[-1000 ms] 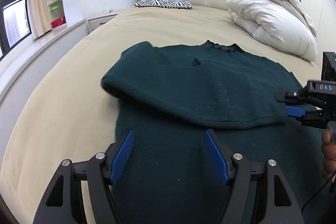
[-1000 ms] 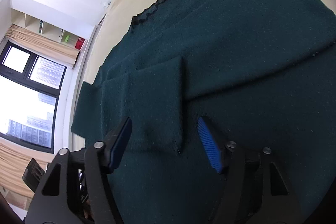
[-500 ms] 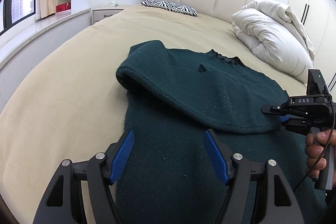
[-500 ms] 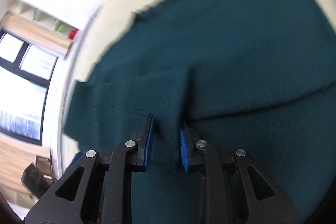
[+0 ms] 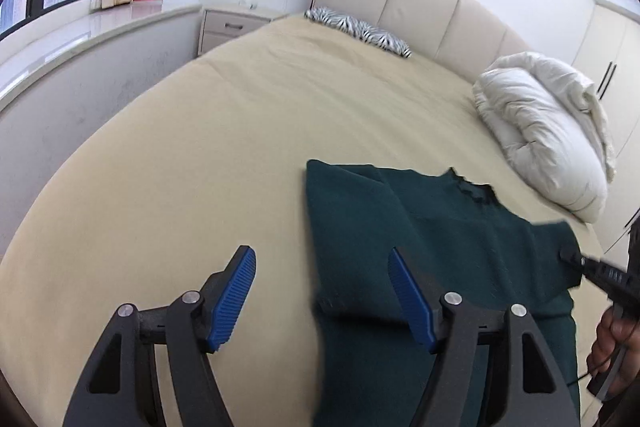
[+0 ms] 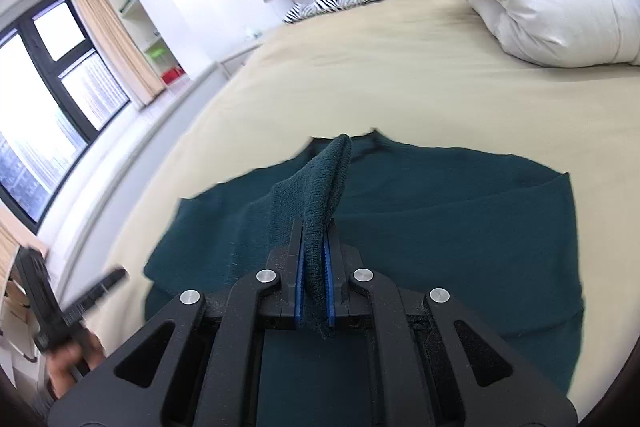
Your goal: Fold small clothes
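Dark green sweater (image 5: 440,247) is lying on the bed (image 5: 240,147), collar toward the headboard, body mostly spread flat. Right tongs (image 6: 314,287) are clamping a sleeve cuff (image 6: 320,195), with the fabric bunching up between the blue pads and lifting off the body. Left tongs (image 5: 324,295) are gaping wide, holding nothing, hovering over the sweater's left edge with one pad over bare sheet. Progress looks early: left side is appearing folded inward with a straight edge, the sleeve is being repositioned, and no crosswise fold is showing. Probably left to do: lay the sleeve down, fold the right side, then fold hem to collar. White duvet (image 5: 548,131) is sitting well apart.
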`<act>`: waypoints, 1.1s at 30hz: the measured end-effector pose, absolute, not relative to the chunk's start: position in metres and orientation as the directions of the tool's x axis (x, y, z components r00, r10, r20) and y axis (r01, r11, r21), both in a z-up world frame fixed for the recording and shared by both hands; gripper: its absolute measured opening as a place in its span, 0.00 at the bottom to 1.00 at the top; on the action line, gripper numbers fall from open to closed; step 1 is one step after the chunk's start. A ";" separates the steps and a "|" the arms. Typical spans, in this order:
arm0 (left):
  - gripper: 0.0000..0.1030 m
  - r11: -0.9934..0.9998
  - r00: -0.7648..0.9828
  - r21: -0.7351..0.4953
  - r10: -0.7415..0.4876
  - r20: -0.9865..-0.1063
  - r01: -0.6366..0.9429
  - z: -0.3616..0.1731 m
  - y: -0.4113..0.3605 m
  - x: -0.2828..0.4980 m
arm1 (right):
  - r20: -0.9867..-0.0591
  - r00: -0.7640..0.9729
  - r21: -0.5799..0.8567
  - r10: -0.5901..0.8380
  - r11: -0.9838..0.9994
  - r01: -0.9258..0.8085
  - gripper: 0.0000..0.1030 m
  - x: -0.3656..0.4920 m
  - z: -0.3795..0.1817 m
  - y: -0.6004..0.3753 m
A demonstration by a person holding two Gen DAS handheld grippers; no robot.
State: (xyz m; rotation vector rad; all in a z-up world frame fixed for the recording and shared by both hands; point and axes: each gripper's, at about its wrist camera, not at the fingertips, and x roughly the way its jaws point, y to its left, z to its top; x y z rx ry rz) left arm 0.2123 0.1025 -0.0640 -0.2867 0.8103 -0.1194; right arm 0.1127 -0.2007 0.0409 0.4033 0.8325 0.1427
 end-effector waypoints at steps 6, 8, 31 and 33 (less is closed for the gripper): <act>0.69 0.966 0.603 -0.258 -0.198 -0.773 -0.013 -0.083 0.094 0.275 | -0.712 0.652 0.413 0.261 0.906 0.088 0.07 0.120 0.002 -0.224; 0.67 0.971 0.584 -0.240 -0.198 -0.787 0.006 -0.089 0.084 0.286 | -0.679 0.687 0.408 0.260 0.911 0.058 0.07 0.117 0.005 -0.223; 0.12 0.967 0.614 -0.255 -0.187 -0.767 -0.024 -0.114 0.085 0.297 | -0.746 0.624 0.455 0.232 0.862 0.224 0.04 0.131 -0.063 -0.246; 0.15 0.968 0.608 -0.250 -0.183 -0.772 -0.025 -0.108 0.086 0.293 | -0.760 0.614 0.430 0.214 0.874 0.227 0.05 0.129 -0.058 -0.241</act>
